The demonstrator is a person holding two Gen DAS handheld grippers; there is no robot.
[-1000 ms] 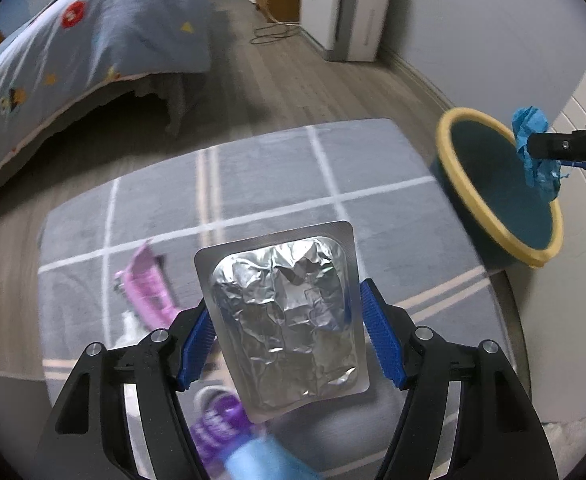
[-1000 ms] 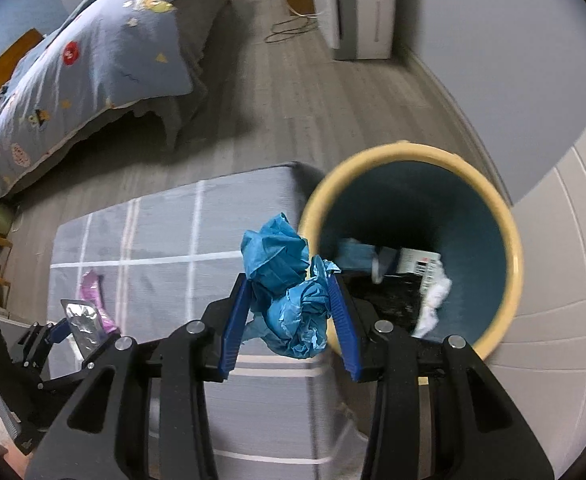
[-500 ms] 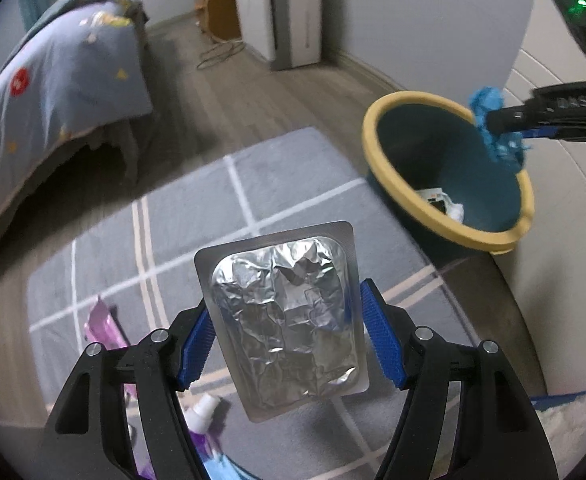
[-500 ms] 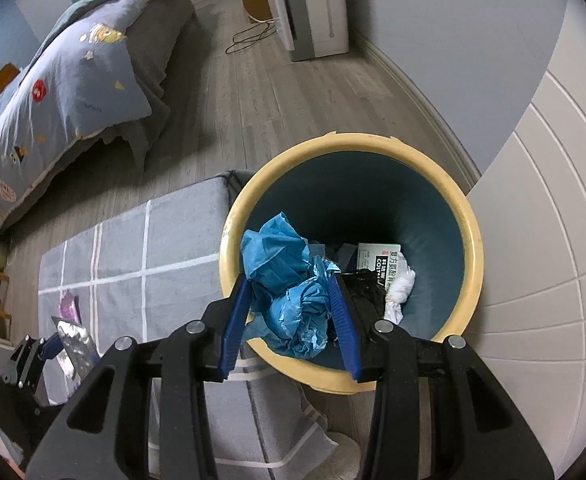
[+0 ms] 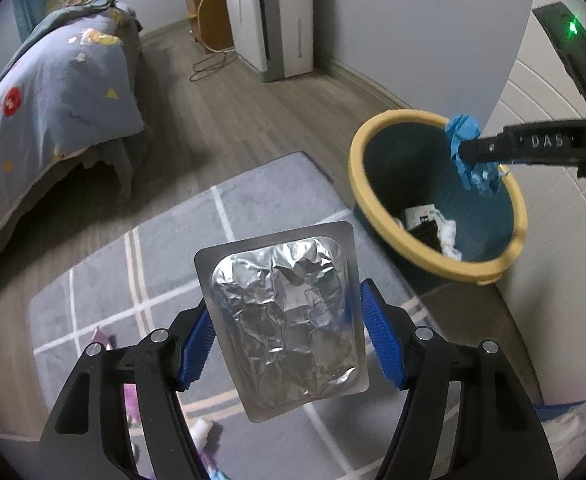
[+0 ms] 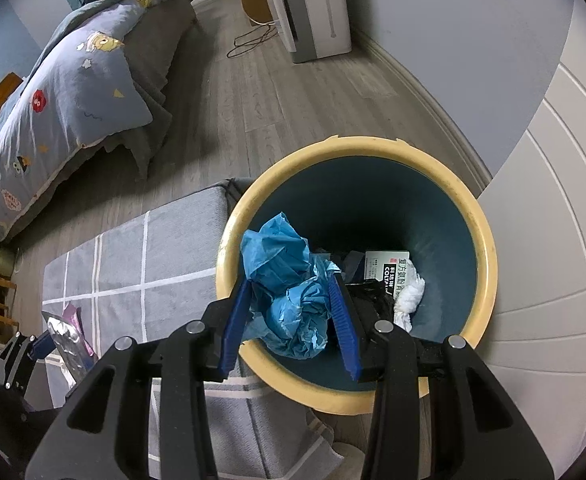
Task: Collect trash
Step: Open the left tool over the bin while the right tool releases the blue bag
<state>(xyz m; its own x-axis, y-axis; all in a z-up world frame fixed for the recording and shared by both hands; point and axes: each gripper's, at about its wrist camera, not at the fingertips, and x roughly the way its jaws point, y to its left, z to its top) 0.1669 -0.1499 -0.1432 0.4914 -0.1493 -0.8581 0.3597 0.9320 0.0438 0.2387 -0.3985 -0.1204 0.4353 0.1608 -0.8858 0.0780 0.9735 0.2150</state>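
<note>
Blue crumpled plastic (image 6: 289,296) is clamped in the right gripper (image 6: 291,320) directly over the yellow-rimmed bin (image 6: 487,248), ready for release, while the left gripper (image 5: 285,344) pinches a foil blister pack (image 5: 283,316) nearer, above the grey rug (image 5: 253,200), awaiting its turn.

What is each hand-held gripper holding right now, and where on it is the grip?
The left hand-held gripper clamps a silver foil blister pack by its two long side edges. The right hand-held gripper pinches a crumpled blue wad across its middle.
</note>
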